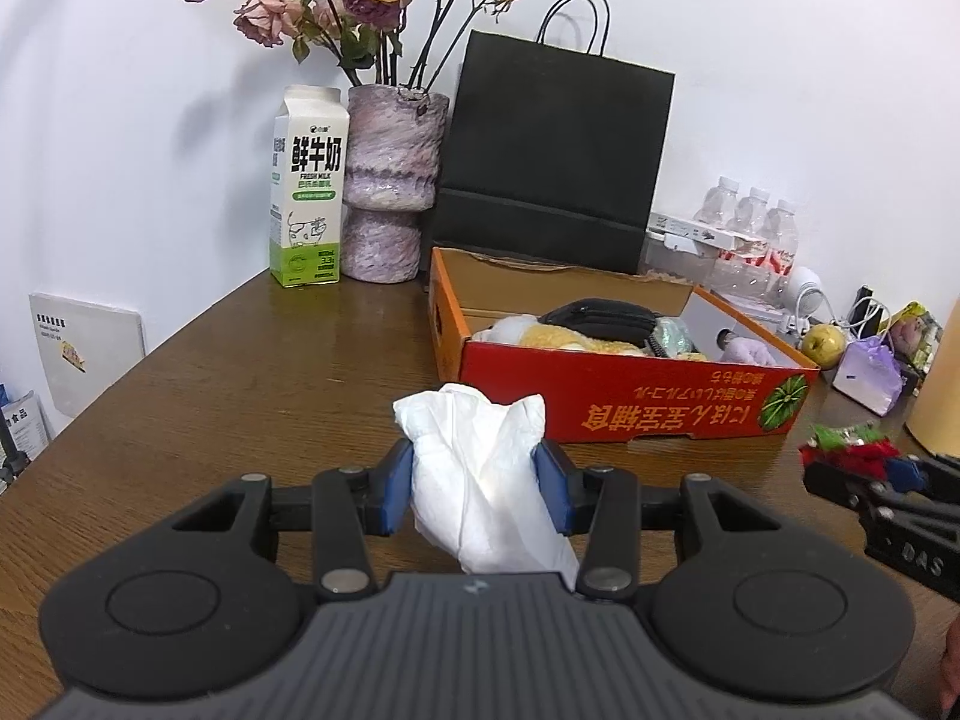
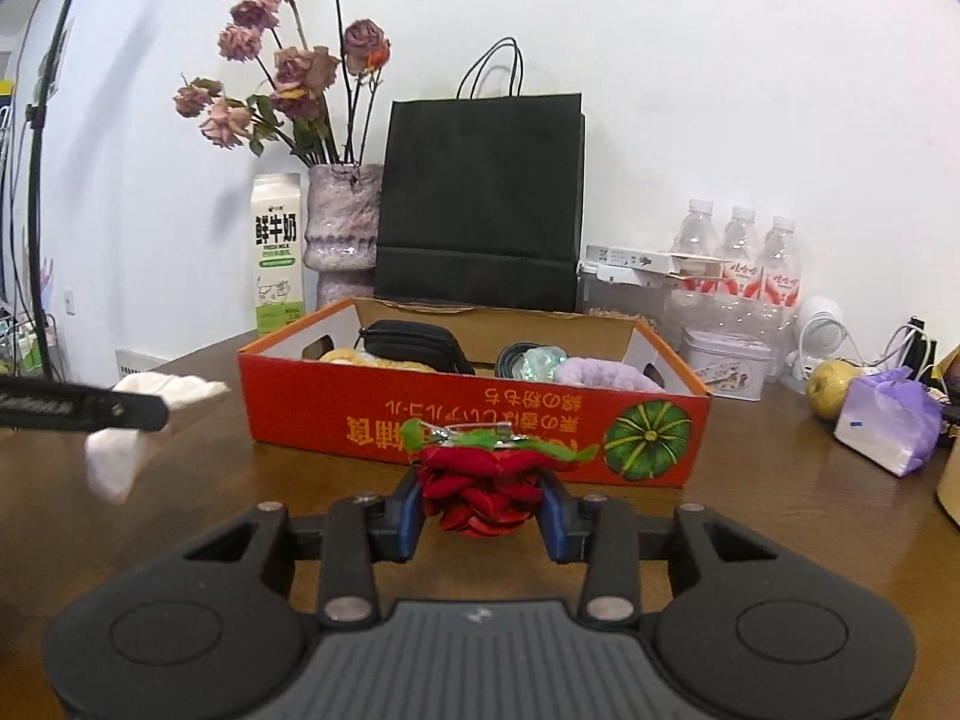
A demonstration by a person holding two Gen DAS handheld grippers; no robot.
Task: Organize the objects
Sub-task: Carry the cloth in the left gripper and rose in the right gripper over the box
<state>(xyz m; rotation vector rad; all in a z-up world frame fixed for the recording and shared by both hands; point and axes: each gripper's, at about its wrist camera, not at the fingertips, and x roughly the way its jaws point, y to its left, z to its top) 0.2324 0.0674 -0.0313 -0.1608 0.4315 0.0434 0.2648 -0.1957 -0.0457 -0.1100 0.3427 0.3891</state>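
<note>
The left claw (image 1: 474, 483) is pinching a crumpled white tissue (image 1: 480, 468) above the table (image 1: 240, 372), short of the near wall of the red cardboard box (image 1: 630, 402). The right claw (image 2: 480, 504) is gripping a red woven ornament (image 2: 480, 492) with green leaves, just before the same wall. The box is already holding a black pouch (image 2: 414, 345), something yellow and a lilac fluffy item (image 2: 600, 372). Both held pieces are still waiting to go in; an apple (image 2: 831, 387) and a purple bag (image 2: 888, 420) are lying toward the table's right edge.
</note>
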